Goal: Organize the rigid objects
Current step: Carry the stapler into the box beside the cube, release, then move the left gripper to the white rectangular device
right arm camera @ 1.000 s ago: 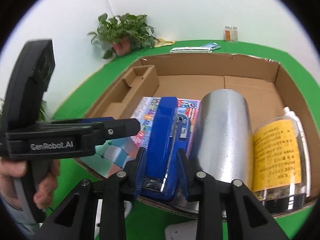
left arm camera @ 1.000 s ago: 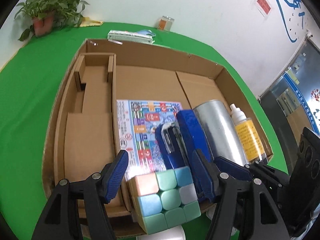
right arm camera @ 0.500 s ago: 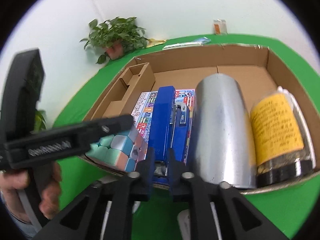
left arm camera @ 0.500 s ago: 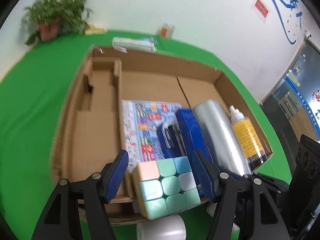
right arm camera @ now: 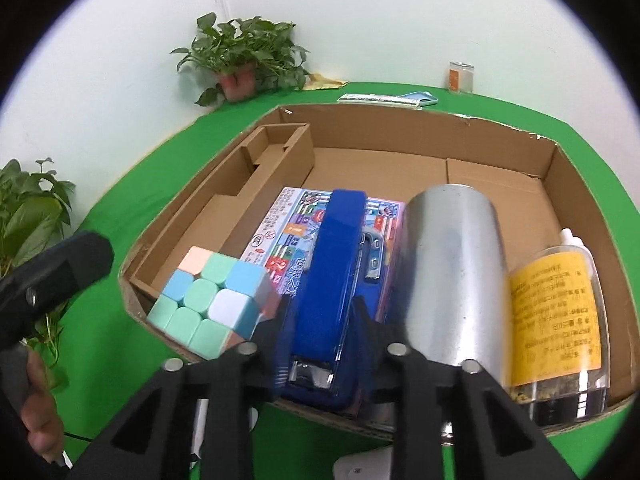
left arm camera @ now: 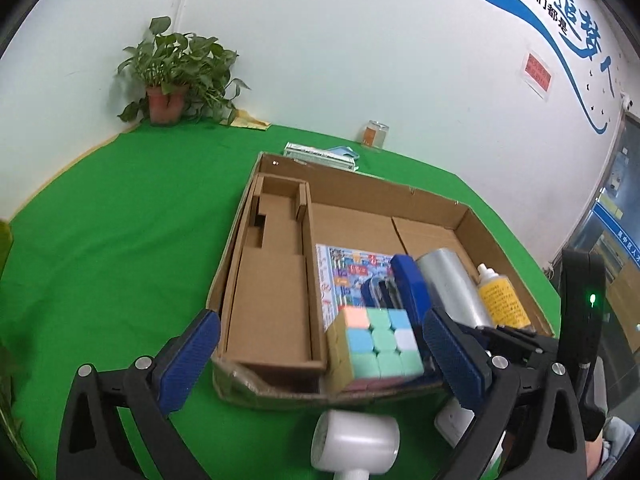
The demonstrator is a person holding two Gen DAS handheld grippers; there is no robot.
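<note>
A pastel puzzle cube [left arm camera: 376,344] [right arm camera: 208,296] rests in the near edge of the cardboard box [left arm camera: 424,196], beside a blue stapler [right arm camera: 340,264]. My left gripper [left arm camera: 320,360] hangs back from the box front. Its jaws are opening wide, and the pads stand clear of the cube on both sides. My right gripper [right arm camera: 322,320] is shut on the near end of the stapler, which lies on a colourful printed pack [right arm camera: 288,232]. One black finger of the left gripper [right arm camera: 52,280] shows at the left of the right wrist view.
A silver can [right arm camera: 452,264] and a yellow-labelled bottle [right arm camera: 556,312] lie right of the stapler. The box has a cardboard insert [left arm camera: 272,280] along its left side. A white device [left arm camera: 356,440] lies on the green cloth before the box. Potted plants [left arm camera: 172,76] stand at the back.
The left gripper's jaws have spread apart, letting go of the cube, and it has drawn back and up from the box. The right gripper stays at the stapler's end.
</note>
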